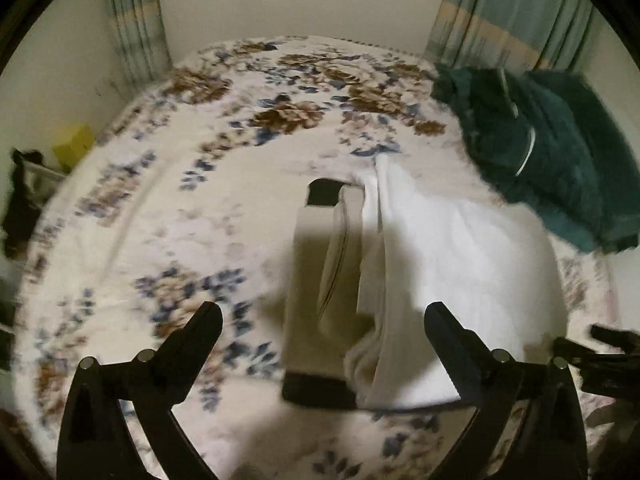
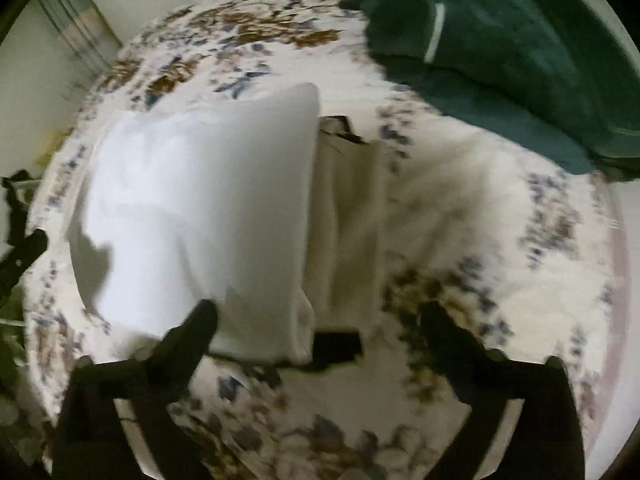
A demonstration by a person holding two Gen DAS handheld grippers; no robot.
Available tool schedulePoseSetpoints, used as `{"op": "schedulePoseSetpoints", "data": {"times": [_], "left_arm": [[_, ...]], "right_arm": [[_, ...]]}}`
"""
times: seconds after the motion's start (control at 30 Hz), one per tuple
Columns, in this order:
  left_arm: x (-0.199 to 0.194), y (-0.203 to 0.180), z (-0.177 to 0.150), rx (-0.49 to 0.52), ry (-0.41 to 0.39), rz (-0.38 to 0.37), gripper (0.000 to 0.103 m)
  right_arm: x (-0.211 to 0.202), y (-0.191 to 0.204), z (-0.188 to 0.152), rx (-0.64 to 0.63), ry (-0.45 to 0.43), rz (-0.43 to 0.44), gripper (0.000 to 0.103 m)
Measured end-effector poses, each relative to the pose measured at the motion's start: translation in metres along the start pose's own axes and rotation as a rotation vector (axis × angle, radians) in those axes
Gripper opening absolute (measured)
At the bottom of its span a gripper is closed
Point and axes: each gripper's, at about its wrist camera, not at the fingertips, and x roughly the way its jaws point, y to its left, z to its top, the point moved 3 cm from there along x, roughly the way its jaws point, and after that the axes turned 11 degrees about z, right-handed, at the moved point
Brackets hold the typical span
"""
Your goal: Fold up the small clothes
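A white garment lies folded on the flowered blanket. It partly covers a beige piece with black bands at its far and near ends. My left gripper hangs over the near end of both, jaws wide and open, pads touching nothing. In the right wrist view the white garment bulges at the left, with the beige piece to its right. My right gripper is open above their near edge. Its left fingertip overlaps the white cloth in the picture; whether they touch is too blurred to tell.
A dark green cloth with a pale stripe is heaped at the bed's far right. Striped curtains and a white wall stand behind the bed. A yellow object sits off the bed's left side. Both views are motion-blurred.
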Motion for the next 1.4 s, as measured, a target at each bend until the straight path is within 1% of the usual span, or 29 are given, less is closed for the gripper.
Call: {"op": "schedulePoseSetpoints", "data": {"times": [0.03, 0.07, 0.1, 0.17, 0.27, 0.33, 0.5, 0.7, 0.73, 0.83, 0.93, 1.17, 1.27, 1.4], "left_arm": [[-0.010, -0.003, -0.004, 0.012, -0.003, 0.020, 0.103], [-0.018, -0.006, -0.007, 0.018, -0.009, 0.028, 0.103], [-0.026, -0.008, -0.010, 0.021, -0.013, 0.031, 0.103], [-0.047, -0.012, -0.016, 0.021, -0.020, 0.016, 0.103], [-0.084, -0.014, -0.021, 0.026, -0.049, 0.026, 0.103], [-0.109, -0.014, -0.025, 0.026, -0.072, 0.034, 0.103], [-0.182, -0.014, -0.038, 0.031, -0.135, 0.025, 0.103], [-0.271, -0.007, -0.058, 0.032, -0.225, 0.024, 0.103], [-0.289, -0.005, -0.063, 0.029, -0.239, 0.018, 0.103], [-0.330, -0.001, -0.074, 0.018, -0.279, 0.016, 0.103], [-0.367, 0.005, -0.085, 0.008, -0.313, 0.000, 0.103], [-0.434, 0.014, -0.114, -0.004, -0.368, -0.028, 0.103], [-0.454, 0.018, -0.124, 0.004, -0.388, -0.033, 0.103], [-0.474, 0.023, -0.137, -0.009, -0.398, -0.033, 0.103]], "right_arm": [[-0.009, 0.002, -0.005, -0.006, -0.009, -0.024, 0.103], [-0.022, 0.004, -0.011, -0.012, -0.032, -0.064, 0.103], [-0.037, 0.005, -0.017, -0.014, -0.049, -0.083, 0.103], [-0.066, 0.008, -0.027, -0.003, -0.094, -0.122, 0.103], [-0.115, 0.013, -0.043, 0.002, -0.146, -0.154, 0.103], [-0.146, 0.016, -0.056, 0.007, -0.176, -0.160, 0.103], [-0.224, 0.030, -0.093, 0.014, -0.241, -0.167, 0.103], [-0.328, 0.045, -0.147, 0.014, -0.333, -0.176, 0.103], [-0.349, 0.049, -0.160, 0.009, -0.356, -0.180, 0.103], [-0.391, 0.058, -0.183, -0.010, -0.401, -0.180, 0.103], [-0.442, 0.069, -0.212, -0.033, -0.465, -0.178, 0.103], [-0.534, 0.092, -0.268, -0.071, -0.576, -0.159, 0.103], [-0.562, 0.100, -0.291, -0.093, -0.609, -0.155, 0.103], [-0.587, 0.107, -0.313, -0.114, -0.631, -0.136, 0.103]]}}
